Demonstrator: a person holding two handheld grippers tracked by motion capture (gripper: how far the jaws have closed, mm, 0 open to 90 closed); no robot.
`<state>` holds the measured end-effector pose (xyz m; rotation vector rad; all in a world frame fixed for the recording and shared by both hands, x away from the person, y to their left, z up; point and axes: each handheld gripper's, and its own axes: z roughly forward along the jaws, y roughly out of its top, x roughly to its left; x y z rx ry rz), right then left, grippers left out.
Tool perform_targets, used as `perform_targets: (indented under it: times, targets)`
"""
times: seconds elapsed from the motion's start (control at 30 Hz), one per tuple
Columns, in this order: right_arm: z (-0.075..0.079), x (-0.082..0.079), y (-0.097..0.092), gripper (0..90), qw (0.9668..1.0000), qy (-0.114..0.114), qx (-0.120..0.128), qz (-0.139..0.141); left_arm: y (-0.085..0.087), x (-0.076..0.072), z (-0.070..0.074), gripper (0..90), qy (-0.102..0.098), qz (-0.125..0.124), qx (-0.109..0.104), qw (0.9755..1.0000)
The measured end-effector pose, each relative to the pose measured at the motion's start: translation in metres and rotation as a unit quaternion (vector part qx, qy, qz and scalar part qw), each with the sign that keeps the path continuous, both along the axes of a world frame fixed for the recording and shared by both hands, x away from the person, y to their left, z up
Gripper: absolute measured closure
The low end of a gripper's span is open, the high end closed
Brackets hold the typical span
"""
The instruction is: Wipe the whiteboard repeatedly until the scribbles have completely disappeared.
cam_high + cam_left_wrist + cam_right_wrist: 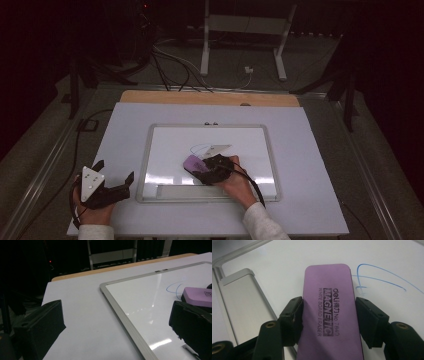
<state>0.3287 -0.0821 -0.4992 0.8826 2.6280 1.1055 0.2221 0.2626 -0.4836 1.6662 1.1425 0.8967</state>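
Two handheld grippers work at a white table; the right gripper clamps a purple whiteboard eraser by its long sides, both black jaws pressed against it, and holds it flat on the whiteboard, just below the board's centre in the high view; blue pen loops lie on the board at about one o'clock from the eraser in the right gripper view, close beside its far end; the board's grey tray runs at nine o'clock from the eraser in that view; the left gripper rests on the table at about eight o'clock from the board, off its frame, jaws spread wide with nothing between them; a person's hand grips the right tool from six o'clock.
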Motion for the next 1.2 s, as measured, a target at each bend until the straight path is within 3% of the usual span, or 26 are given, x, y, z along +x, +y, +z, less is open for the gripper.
perform_targets:
  times: [0.07,0.13,0.23,0.3,0.33,0.43,0.53,0.63,0.73,0.8,0.9,0.97,1.03,1.13,1.2]
  targets:
    - [0.0,0.002,-0.002,41.2,0.9999,0.002,-0.001,-0.01,0.0,0.0,0.0,0.7,0.001,0.0,-0.001,1.0]
    - [0.001,0.005,-0.003,41.2,0.999,-0.01,-0.012,-0.043,0.0,0.0,0.0,0.7,0.0,0.001,-0.002,1.0]
    - [0.0,0.006,-0.005,41.2,0.9982,-0.003,-0.005,-0.06,-0.001,0.0,0.0,0.7,0.0,-0.001,0.0,1.0]
    - [0.0,0.004,-0.003,41.2,0.9993,0.011,0.005,-0.035,-0.001,0.001,-0.001,0.7,0.002,-0.002,0.001,1.0]
    - [0.0,0.001,0.0,41.1,0.9998,0.008,0.003,-0.018,-0.002,0.001,-0.001,0.7,0.002,-0.002,0.001,1.0]
    - [0.001,0.001,0.001,41.1,0.9999,0.006,-0.003,-0.012,-0.001,0.0,0.0,0.7,0.001,0.0,0.001,1.0]
    - [0.002,0.003,0.0,41.2,0.9988,-0.01,-0.019,-0.045,0.0,0.0,0.0,0.7,0.001,0.002,-0.001,1.0]
    - [0.002,0.004,-0.001,41.2,0.998,-0.005,-0.021,-0.06,0.0,0.0,0.0,0.7,0.001,0.001,-0.001,1.0]
    - [0.002,0.0,0.003,41.2,0.9997,0.006,-0.013,-0.02,-0.001,0.001,0.0,0.7,0.002,-0.001,0.001,1.0]
    - [0.003,0.0,0.005,41.2,0.9996,0.0,-0.021,-0.017,-0.001,0.0,0.0,0.7,0.001,-0.001,0.001,1.0]
    - [0.003,0.005,0.003,41.2,0.9974,-0.021,-0.039,-0.056,0.0,-0.001,0.0,0.7,0.0,0.002,-0.001,1.0]
    - [0.004,0.013,-0.003,41.2,0.9934,-0.031,-0.052,-0.097,0.001,-0.001,0.0,0.7,-0.001,0.003,-0.003,1.0]
    - [0.003,0.021,-0.012,41.3,0.9894,-0.023,-0.048,-0.135,0.001,-0.001,0.0,0.7,0.0,0.004,-0.004,1.0]
    - [0.002,0.023,-0.014,41.2,0.9881,-0.013,-0.036,-0.149,0.0,0.0,0.0,0.7,0.001,0.001,-0.002,1.0]
    - [0.001,0.021,-0.01,41.2,0.9915,-0.001,-0.021,-0.128,-0.002,0.001,0.0,0.7,0.003,0.0,0.0,1.0]
